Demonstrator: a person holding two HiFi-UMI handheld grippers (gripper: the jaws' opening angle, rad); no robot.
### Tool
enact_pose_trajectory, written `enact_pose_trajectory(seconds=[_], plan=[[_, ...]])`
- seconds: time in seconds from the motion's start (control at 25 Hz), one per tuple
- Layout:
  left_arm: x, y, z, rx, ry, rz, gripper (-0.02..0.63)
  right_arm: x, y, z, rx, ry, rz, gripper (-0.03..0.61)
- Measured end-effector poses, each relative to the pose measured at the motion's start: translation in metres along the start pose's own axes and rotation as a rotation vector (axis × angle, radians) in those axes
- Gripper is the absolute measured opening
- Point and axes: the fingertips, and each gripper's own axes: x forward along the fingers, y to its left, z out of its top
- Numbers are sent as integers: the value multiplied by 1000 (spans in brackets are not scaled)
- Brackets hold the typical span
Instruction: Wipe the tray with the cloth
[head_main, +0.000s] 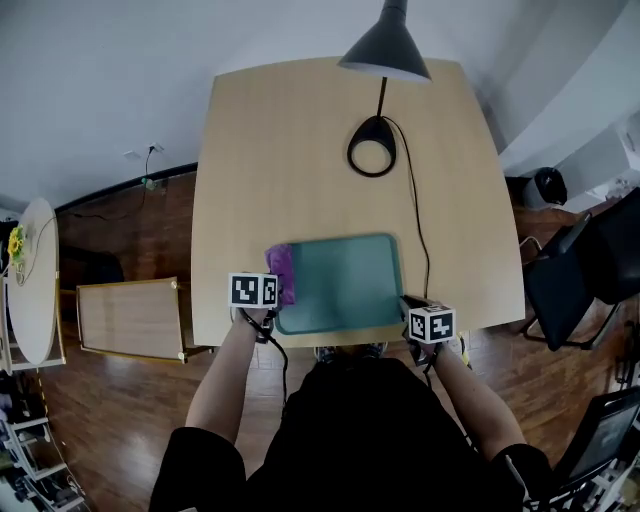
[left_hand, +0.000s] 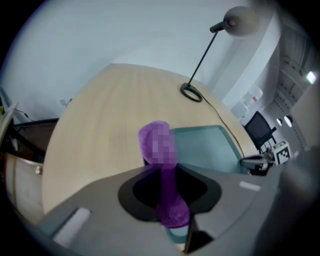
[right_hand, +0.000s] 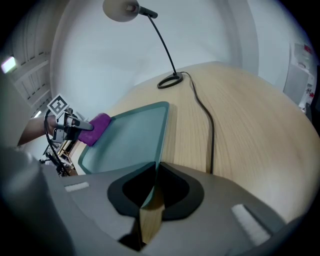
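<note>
While the left tongs (left_hand: 171, 207) are clenched on the purple cloth (head_main: 281, 270), the cloth lies against the left rim of the green tray (head_main: 345, 280). The right tongs (right_hand: 150, 200) grasp the tray's rim at its near right corner. The tray lies flat at the near edge of the bench (head_main: 290, 150), about the middle.

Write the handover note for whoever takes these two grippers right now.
Left gripper: jaws shut on the purple cloth, which sits at the tray's left rim.
Right gripper: jaws shut on the tray's near right corner, steadying it.
The tray lies flat at the table's near edge.
Done: cloth gripped, tray pinned. How much has been wiped cannot be told.
Left: sweep the cloth across the tray's floor.
</note>
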Motion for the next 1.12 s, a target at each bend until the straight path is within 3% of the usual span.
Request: enact_pose_trajectory(seconds=[0.12, 0.32, 0.84, 1.04, 1.12], plan=[[-9, 17, -5, 37, 7, 53, 103, 0, 1, 1, -4, 0, -8, 29], [11, -7, -6, 60, 44, 23, 103, 1, 0, 3, -4, 0, -22, 29], [93, -183, 22, 264, 175, -187, 103, 0, 8, 5, 8, -41, 0, 28], [107, -251, 5, 363, 238, -309, 103, -1, 7, 3, 10, -46, 12, 29], [108, -258, -5, 410, 258, -308, 103, -1, 6, 3, 12, -46, 16, 29]])
